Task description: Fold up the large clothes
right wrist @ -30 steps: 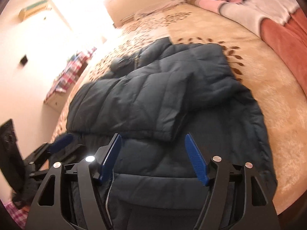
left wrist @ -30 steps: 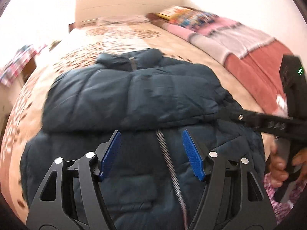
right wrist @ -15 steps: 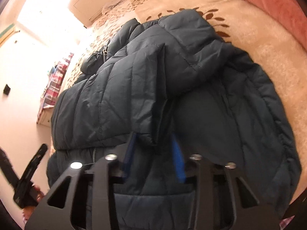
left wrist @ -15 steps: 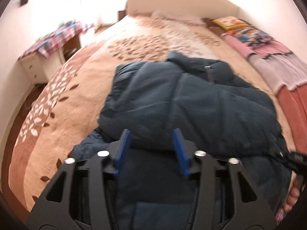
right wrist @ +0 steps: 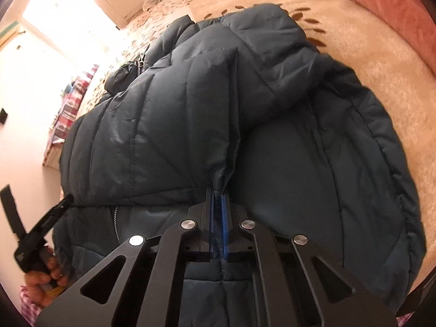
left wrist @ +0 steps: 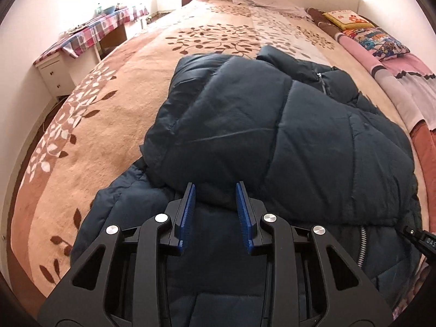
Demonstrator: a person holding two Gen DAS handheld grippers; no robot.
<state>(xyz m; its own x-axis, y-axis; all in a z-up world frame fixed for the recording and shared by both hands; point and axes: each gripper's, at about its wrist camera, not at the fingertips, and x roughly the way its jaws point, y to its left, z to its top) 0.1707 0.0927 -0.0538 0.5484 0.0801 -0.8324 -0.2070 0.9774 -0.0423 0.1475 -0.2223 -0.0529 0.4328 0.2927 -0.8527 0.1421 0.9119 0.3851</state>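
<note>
A dark teal puffer jacket [left wrist: 272, 136] lies on the bed, its sleeves folded across the body, zipper at the lower right. My left gripper [left wrist: 215, 188] is partly open, its blue pads [left wrist: 189, 207] on either side of the folded sleeve's lower edge, not clamped on it. In the right wrist view the jacket [right wrist: 313, 136] fills the frame. My right gripper [right wrist: 217, 193] is shut on the edge of the folded sleeve [right wrist: 190, 125]. The tip of the right gripper [left wrist: 419, 241] shows at the right edge of the left view.
The bed cover [left wrist: 109, 114] is peach with brown leaves. A bedside desk with a plaid cloth [left wrist: 90, 35] stands at the left. Folded blankets and pillows [left wrist: 381, 43] lie along the right side. The left gripper and hand [right wrist: 41, 248] show at the left of the right view.
Both grippers moved onto the folded sleeve's edge. The right gripper went from wide open to shut on the sleeve. The left gripper narrowed around the sleeve's edge and swung left.
</note>
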